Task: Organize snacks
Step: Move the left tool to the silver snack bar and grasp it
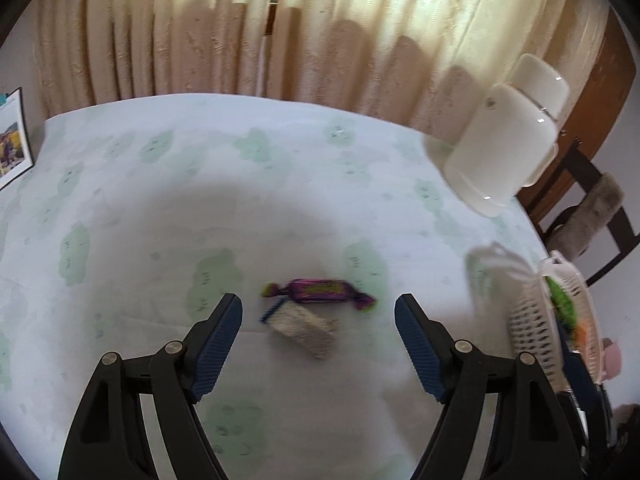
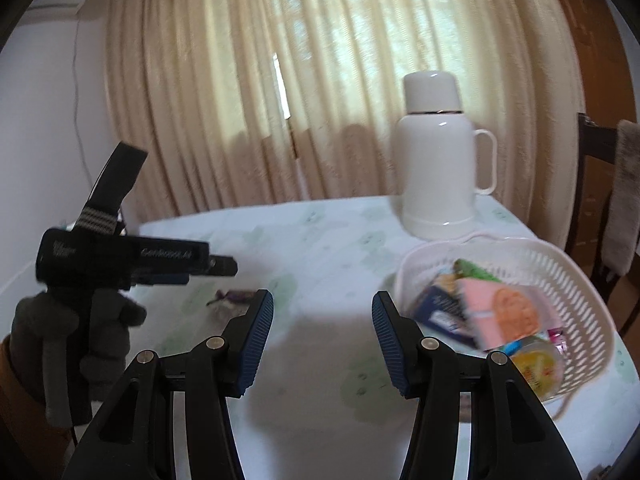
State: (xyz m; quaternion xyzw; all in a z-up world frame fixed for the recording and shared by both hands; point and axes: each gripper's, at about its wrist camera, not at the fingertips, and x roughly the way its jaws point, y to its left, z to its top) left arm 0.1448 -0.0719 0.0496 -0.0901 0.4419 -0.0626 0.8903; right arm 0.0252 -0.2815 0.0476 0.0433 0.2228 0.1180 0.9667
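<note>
A purple-wrapped candy [image 1: 318, 291] lies on the pale green-patterned tablecloth [image 1: 200, 184], with a grey-white wrapped bar [image 1: 304, 330] touching it on the near side. My left gripper [image 1: 318, 302] hovers open above them; both snacks show in the gap between its blue pads, and nothing is gripped. The right wrist view shows that gripper [image 2: 224, 268] in a gloved hand [image 2: 80, 332], with the candy [image 2: 236, 295] below it. My right gripper [image 2: 322, 297] stands open and empty over bare cloth, left of the white basket [image 2: 532, 256] holding several snack packs.
A white thermos jug [image 2: 436, 160] with a handle stands behind the basket at the table's far right. The basket [image 1: 532, 328] sits at the right table edge. A dark chair [image 2: 624, 184] is beyond that edge, curtains hang behind, and a photo frame [image 1: 12, 140] leans at far left.
</note>
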